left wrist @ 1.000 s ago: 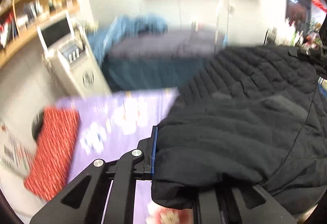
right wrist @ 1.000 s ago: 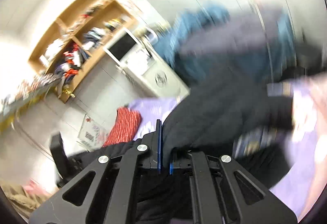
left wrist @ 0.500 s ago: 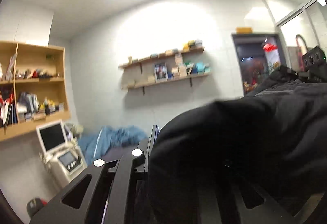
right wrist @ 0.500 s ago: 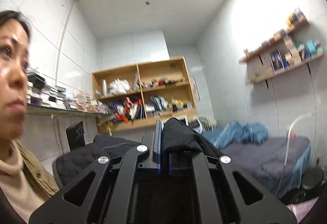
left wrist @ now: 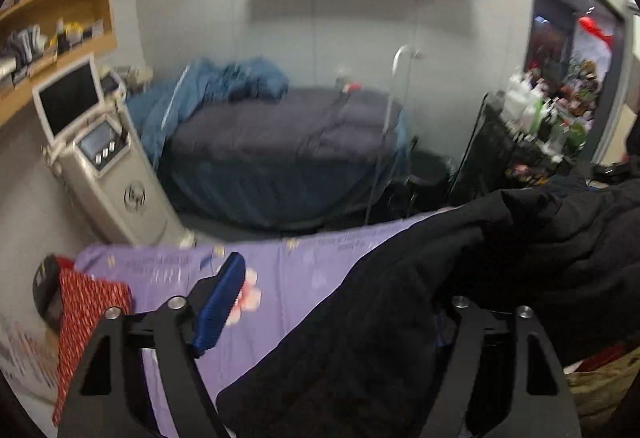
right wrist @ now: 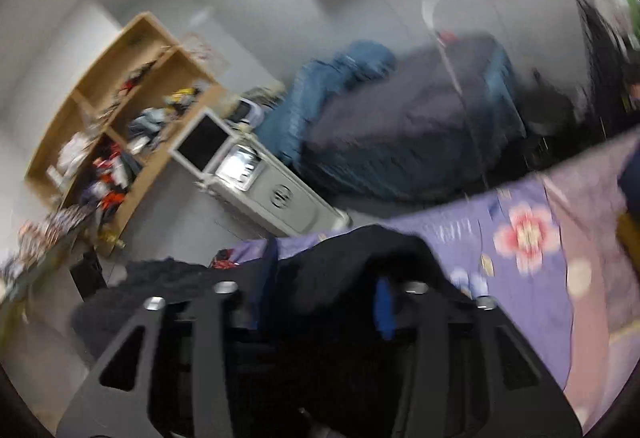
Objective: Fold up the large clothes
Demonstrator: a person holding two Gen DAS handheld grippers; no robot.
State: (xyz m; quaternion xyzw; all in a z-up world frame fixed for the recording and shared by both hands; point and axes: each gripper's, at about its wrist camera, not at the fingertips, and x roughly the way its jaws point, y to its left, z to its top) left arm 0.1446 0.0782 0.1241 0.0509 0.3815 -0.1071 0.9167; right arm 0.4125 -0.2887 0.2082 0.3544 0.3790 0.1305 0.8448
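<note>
A purple flowered sheet (left wrist: 280, 278) covers the work surface, and the black quilted jacket (left wrist: 460, 278) lies heaped over its right side, reaching the near edge, while a red patterned cloth (left wrist: 88, 314) sits at the sheet's left end. The left gripper (left wrist: 332, 302) has just been opening, its jaws now spread with the blue left pad bare over the sheet and the right one hidden under the jacket's folds. The right gripper (right wrist: 324, 278) has likewise just been opening, jaws spread, with jacket fabric loose between them.
</note>
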